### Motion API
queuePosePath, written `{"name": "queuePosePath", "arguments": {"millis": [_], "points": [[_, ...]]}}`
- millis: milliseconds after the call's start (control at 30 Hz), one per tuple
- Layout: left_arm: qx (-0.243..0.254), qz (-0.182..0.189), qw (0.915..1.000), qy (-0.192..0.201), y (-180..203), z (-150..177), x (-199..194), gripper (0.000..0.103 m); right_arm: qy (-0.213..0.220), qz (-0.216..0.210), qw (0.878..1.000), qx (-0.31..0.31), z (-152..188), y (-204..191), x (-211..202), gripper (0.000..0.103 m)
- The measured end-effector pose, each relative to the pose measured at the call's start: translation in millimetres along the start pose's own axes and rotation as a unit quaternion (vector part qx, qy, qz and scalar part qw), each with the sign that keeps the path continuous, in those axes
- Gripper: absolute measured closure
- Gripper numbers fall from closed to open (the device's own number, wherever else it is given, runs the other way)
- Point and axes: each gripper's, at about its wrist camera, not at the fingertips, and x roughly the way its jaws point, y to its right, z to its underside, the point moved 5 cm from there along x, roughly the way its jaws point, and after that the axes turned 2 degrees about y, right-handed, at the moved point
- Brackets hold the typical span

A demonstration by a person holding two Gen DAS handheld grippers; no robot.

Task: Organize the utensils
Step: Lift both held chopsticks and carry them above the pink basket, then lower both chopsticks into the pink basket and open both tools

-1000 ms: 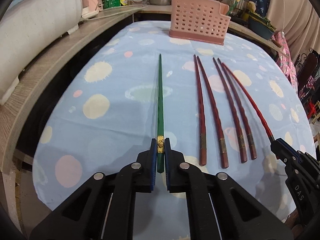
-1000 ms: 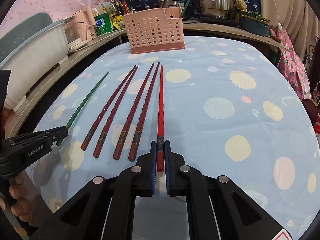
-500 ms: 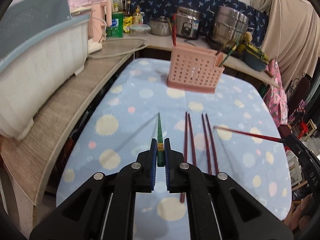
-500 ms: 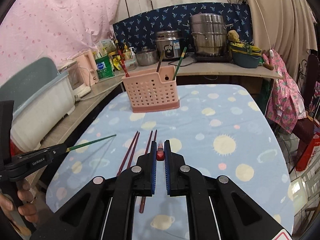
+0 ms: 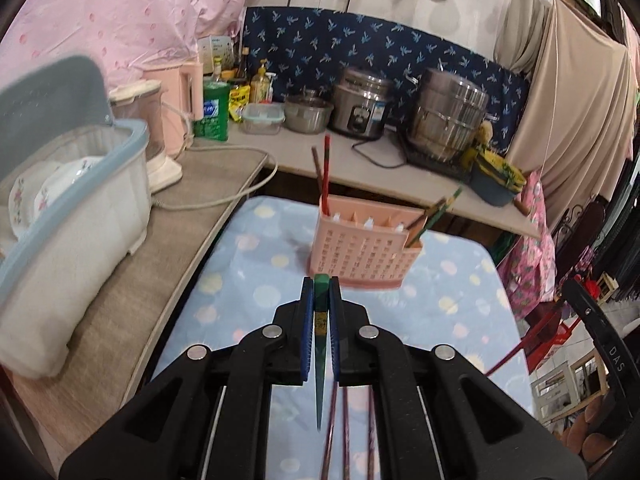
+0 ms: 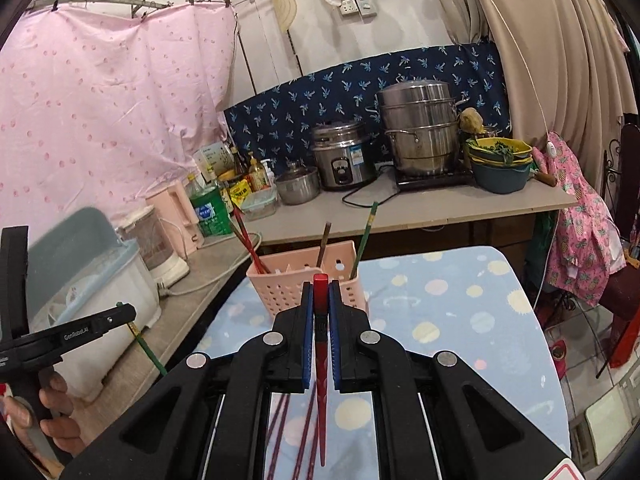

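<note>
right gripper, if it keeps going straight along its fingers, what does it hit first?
Most likely the pink utensil basket. The right gripper, shut on the red chopstick, points straight at the basket's near wall, with nothing visible between them. Depth is hard to judge through the fisheye, so it may pass just over the rim.

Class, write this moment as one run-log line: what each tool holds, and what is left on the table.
left tool: shut on green chopstick | right tool: shut on red chopstick | table: dark red chopsticks

Left hand-held gripper (image 5: 321, 292) clamps green chopstick (image 5: 320, 344) before pink basket (image 5: 362, 252).
</note>
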Motion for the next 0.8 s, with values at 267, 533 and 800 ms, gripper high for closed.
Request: {"name": "queuePosePath", "arguments": {"millis": [267,533,800], "points": [[-0.007,0.016,0.9971,0.074,20.5,-95.7,4.0,0.096,0.062,-0.042,0.996,0.044,-87.3,-7.7,41.2,0.096],[-0.021,0.019,0.9898,0.140,32.6,-172.1,30.8,0.096,0.097,-0.047,0.993,0.055,-142.5,-11.7,98.0,0.096],[-0.030,0.002,0.9931,0.113,27.6,-173.5,98.3,0.096,0.066,-0.029,0.996,0.053,-130.3,3.5,166.3,0.096]]}}
